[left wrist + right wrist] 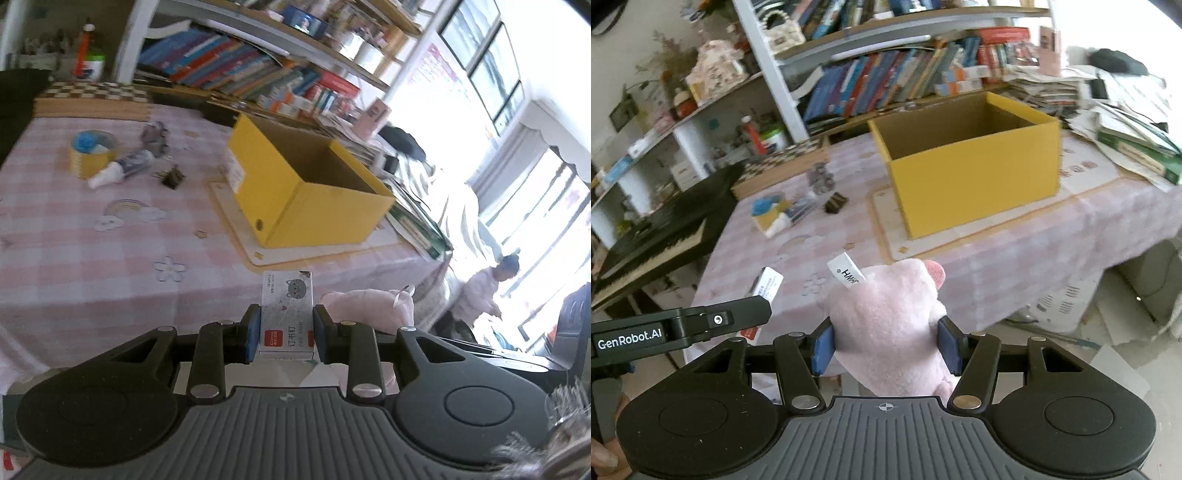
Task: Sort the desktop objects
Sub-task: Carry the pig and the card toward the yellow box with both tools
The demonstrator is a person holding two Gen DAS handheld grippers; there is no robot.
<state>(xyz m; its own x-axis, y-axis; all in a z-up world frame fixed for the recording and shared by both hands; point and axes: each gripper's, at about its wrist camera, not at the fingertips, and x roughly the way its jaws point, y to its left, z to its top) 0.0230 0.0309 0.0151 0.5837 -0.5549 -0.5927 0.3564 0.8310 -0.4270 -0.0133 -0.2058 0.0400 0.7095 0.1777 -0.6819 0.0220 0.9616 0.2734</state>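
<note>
Left hand-held gripper (287,328) clamped on staple box (287,312) at 6 o'clock; yellow box (314,206) open on table (92,258), tape roll (90,153) at 10 o'clock.

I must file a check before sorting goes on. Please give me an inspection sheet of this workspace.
Surface: table with pink checked cloth.
Job's things: open yellow box, seems empty; staple box; pink plush toy; tape roll, binder clip, small bottle lying on cloth.
Clutter: paper stacks behind the box.
Grippers: left gripper shut on staple box; right gripper shut on plush toy.
Cables: nothing seen.
Surroundings: bookshelf, a person near the window.
</note>
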